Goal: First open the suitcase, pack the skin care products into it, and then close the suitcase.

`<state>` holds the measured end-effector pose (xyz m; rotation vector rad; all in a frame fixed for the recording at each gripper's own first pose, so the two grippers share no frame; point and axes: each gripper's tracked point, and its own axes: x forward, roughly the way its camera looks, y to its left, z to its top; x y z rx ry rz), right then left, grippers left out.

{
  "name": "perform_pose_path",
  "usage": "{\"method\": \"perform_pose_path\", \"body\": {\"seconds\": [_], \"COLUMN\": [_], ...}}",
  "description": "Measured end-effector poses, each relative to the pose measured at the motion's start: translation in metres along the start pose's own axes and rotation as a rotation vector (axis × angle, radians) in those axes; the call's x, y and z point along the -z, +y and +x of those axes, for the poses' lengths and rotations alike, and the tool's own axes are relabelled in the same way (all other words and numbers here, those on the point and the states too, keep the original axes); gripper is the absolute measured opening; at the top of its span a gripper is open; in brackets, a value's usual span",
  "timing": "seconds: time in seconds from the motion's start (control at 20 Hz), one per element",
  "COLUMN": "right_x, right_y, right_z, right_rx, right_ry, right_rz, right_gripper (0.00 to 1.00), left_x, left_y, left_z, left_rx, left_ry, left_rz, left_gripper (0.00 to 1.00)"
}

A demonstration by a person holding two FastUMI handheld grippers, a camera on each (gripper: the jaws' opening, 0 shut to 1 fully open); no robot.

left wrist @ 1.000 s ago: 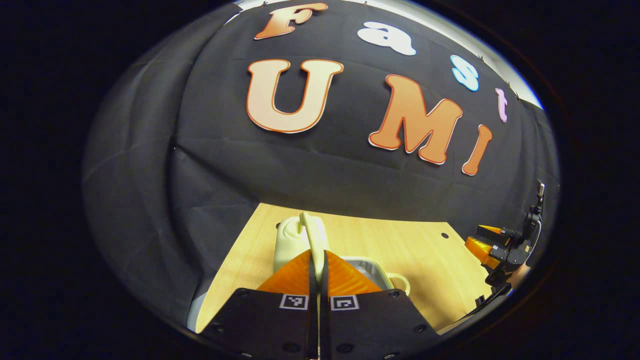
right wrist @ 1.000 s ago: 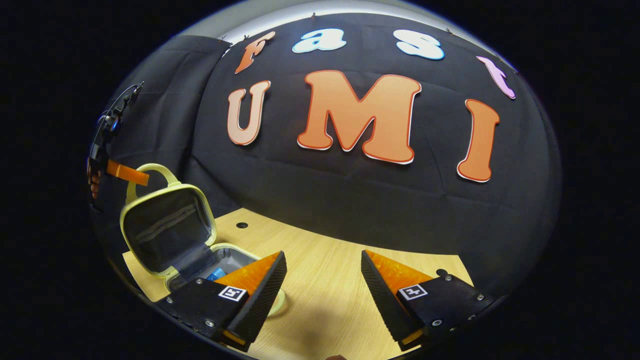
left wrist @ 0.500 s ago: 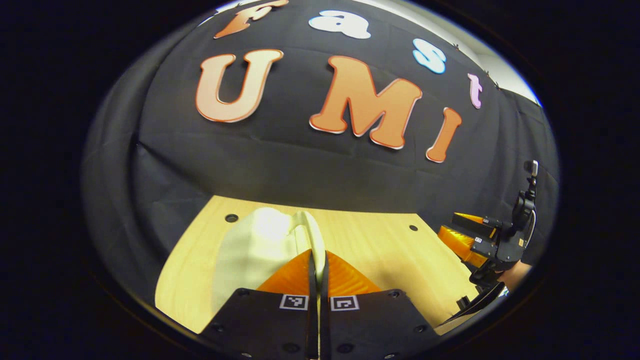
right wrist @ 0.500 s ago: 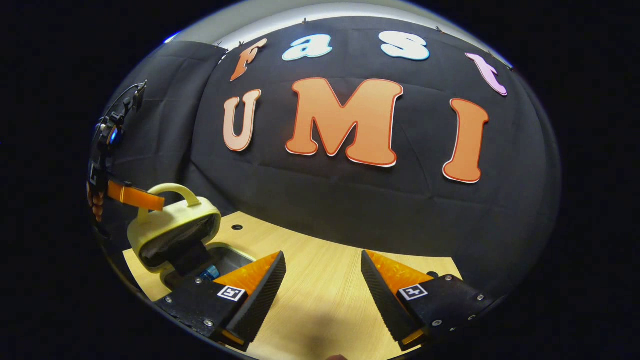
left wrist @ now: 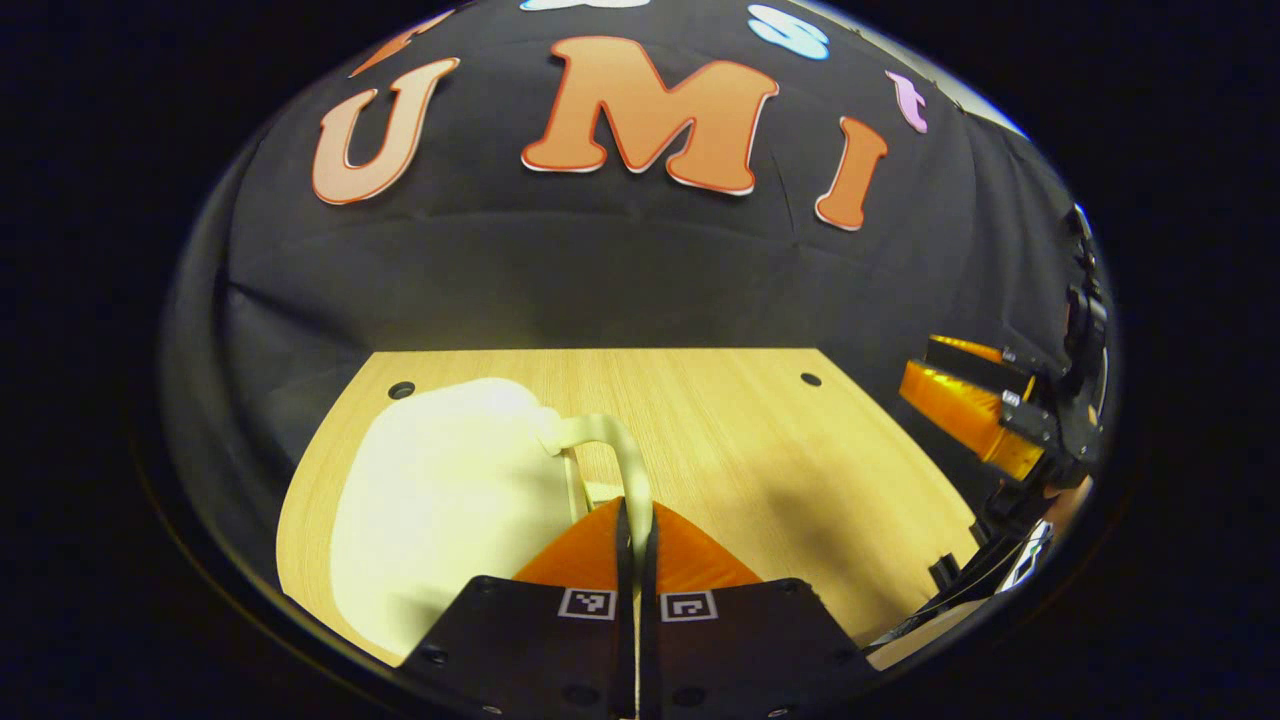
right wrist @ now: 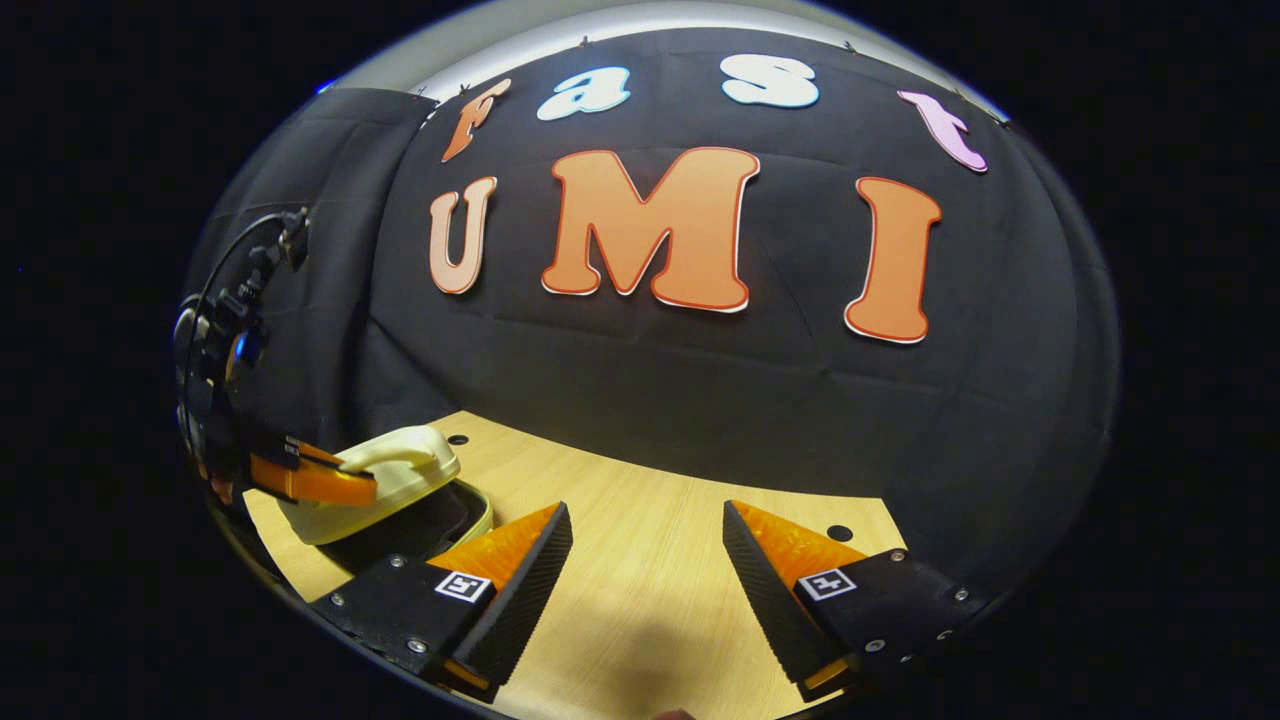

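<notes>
The pale yellow suitcase (left wrist: pixel 440 480) lies on the wooden table (left wrist: pixel 760 430) with its lid tilted low over the base. In the right gripper view a dark gap still shows under the lid of the suitcase (right wrist: pixel 385 480). My left gripper (left wrist: pixel 636 505) is shut on the lid's looped handle (left wrist: pixel 612 440). It also appears at the far left as the left gripper (right wrist: pixel 310 480). My right gripper (right wrist: pixel 645 520) hangs open over bare table to the right of the case, nothing between its fingers. It shows too as the right gripper (left wrist: pixel 965 400) at the right edge. The lid hides the contents.
The wooden table (right wrist: pixel 640 600) has small round holes (left wrist: pixel 401 389) near its back corners and black cloth behind it. A broad stretch of tabletop lies between the suitcase and my right gripper.
My left gripper has swung the lid down by its handle from upright to almost flat. The interior and the blue item inside have gone from sight. The right gripper stayed open and barely moved.
</notes>
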<state>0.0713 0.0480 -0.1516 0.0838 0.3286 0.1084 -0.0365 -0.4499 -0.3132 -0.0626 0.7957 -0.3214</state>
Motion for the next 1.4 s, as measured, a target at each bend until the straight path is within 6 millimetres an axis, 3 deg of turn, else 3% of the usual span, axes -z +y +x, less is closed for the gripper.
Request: {"method": "perform_pose_path", "body": {"seconds": [0.05, 0.2, 0.3, 0.35, 0.5, 0.7, 0.85, 0.9, 1.1, 1.4], "right_x": [0.002, 0.005, 0.005, 0.004, -0.005, -0.022, -0.041, -0.046, -0.057, -0.062], "right_y": [-0.005, -0.015, -0.023, -0.025, -0.030, -0.031, -0.034, -0.031, -0.019, -0.002], "right_z": [-0.002, -0.006, -0.010, -0.011, -0.015, -0.020, -0.026, -0.028, -0.035, -0.040], "right_rx": [0.007, 0.023, 0.037, 0.043, 0.058, 0.079, 0.107, 0.109, 0.084, 0.039], "right_ry": [0.002, 0.003, 0.000, -0.003, -0.029, -0.079, -0.132, -0.152, -0.184, -0.218], "right_rz": [0.002, 0.010, 0.013, 0.013, 0.016, 0.026, 0.009, 0.004, 0.010, -0.036], "right_gripper": [0.96, 0.96, 0.96, 0.96, 0.96, 0.99, 0.96, 0.96, 0.95, 0.95], "left_x": [0.011, 0.033, 0.033, 0.024, 0.004, -0.042, -0.081, -0.092, -0.125, -0.125], "left_y": [-0.011, -0.050, -0.069, -0.070, -0.077, -0.087, -0.087, -0.085, -0.071, -0.072], "left_z": [0.008, 0.021, 0.025, 0.025, 0.022, 0.004, -0.021, -0.030, -0.061, -0.068], "left_rx": [0.007, 0.079, 0.102, 0.089, 0.075, 0.033, -0.007, -0.025, -0.126, -0.172], "left_ry": [0.031, 0.099, 0.074, 0.060, 0.009, -0.136, -0.280, -0.323, -0.496, -0.522], "left_rz": [0.004, 0.014, 0.042, 0.075, 0.127, 0.138, 0.120, 0.110, 0.065, 0.073], "left_gripper": [0.02, 0.27, 0.24, 0.28, 0.60, 0.83, 0.88, 0.96, 0.97, 0.97]}}
